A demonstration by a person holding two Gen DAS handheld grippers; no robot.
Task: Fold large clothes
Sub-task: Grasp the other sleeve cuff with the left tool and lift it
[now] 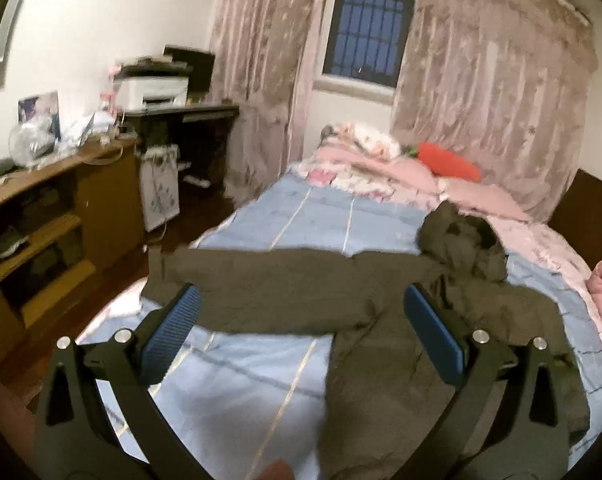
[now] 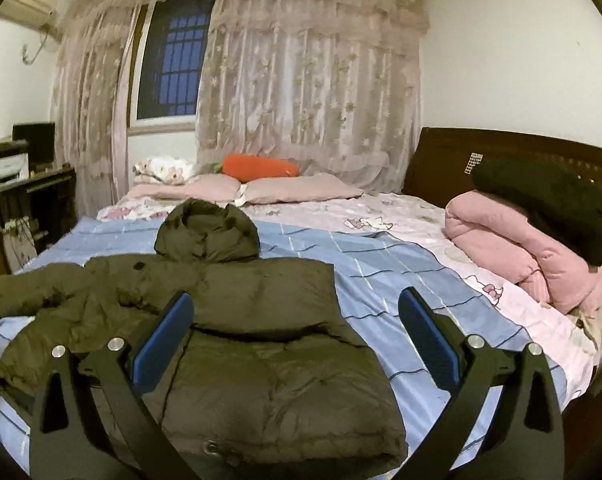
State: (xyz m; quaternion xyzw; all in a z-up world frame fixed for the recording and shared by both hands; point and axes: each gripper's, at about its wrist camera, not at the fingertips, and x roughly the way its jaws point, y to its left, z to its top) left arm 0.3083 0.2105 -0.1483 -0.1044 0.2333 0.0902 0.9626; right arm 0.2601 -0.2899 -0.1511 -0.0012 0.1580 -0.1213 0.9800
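Observation:
A dark olive hooded puffer jacket (image 2: pixel 237 320) lies flat on the blue bedsheet (image 2: pixel 401 276). Its hood (image 2: pixel 207 232) points toward the pillows and one sleeve (image 2: pixel 29 284) stretches out to the left. In the left wrist view the jacket (image 1: pixel 381 340) shows with the sleeve (image 1: pixel 261 280) stretched left across the bed. My left gripper (image 1: pixel 301 304) is open and empty above the sleeve. My right gripper (image 2: pixel 295 308) is open and empty above the jacket body. The right side of the jacket looks folded in over the body.
Pink pillows (image 2: pixel 301 188) and an orange carrot plush (image 2: pixel 261 166) lie at the far side of the bed. A folded pink quilt (image 2: pixel 521 248) with a black garment (image 2: pixel 549 200) on it sits right, by the headboard (image 2: pixel 441 160). A wooden cabinet (image 1: pixel 61 208) and a desk with a printer (image 1: pixel 153 88) stand left.

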